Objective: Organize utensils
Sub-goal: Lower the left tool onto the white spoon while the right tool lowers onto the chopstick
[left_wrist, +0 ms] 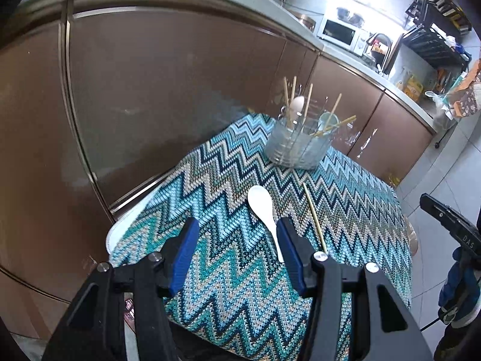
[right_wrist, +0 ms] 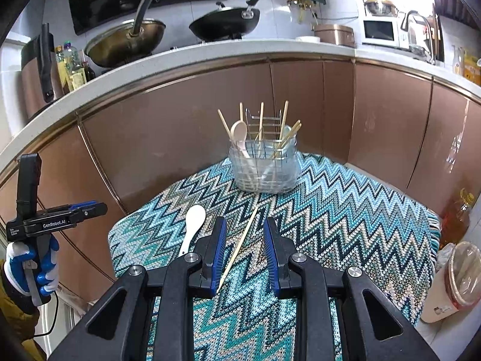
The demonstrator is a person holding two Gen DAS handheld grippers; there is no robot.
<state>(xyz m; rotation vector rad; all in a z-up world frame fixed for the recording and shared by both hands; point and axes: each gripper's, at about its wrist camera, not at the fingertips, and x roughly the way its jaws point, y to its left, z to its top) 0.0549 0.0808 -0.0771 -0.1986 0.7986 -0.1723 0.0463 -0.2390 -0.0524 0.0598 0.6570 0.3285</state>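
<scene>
A white spoon (left_wrist: 261,206) (right_wrist: 194,219) and a single wooden chopstick (left_wrist: 314,216) (right_wrist: 240,240) lie on a zigzag-patterned cloth (left_wrist: 240,285) (right_wrist: 345,225). At the cloth's far edge stands a clear utensil holder (left_wrist: 300,147) (right_wrist: 264,168) with several chopsticks and a beige spoon in it. My left gripper (left_wrist: 237,222) hovers open above the cloth, and the spoon's handle runs beside its right finger. My right gripper (right_wrist: 246,221) is open too, narrower. The chopstick on the cloth shows in the gap between its jaws, untouched.
Brown cabinet doors (right_wrist: 180,138) rise right behind the cloth, under a white counter with two woks (right_wrist: 126,39). An oil bottle (right_wrist: 457,216) and a lidded container (right_wrist: 460,276) stand off the cloth's right side. A gloved hand (right_wrist: 45,264) holds the left gripper.
</scene>
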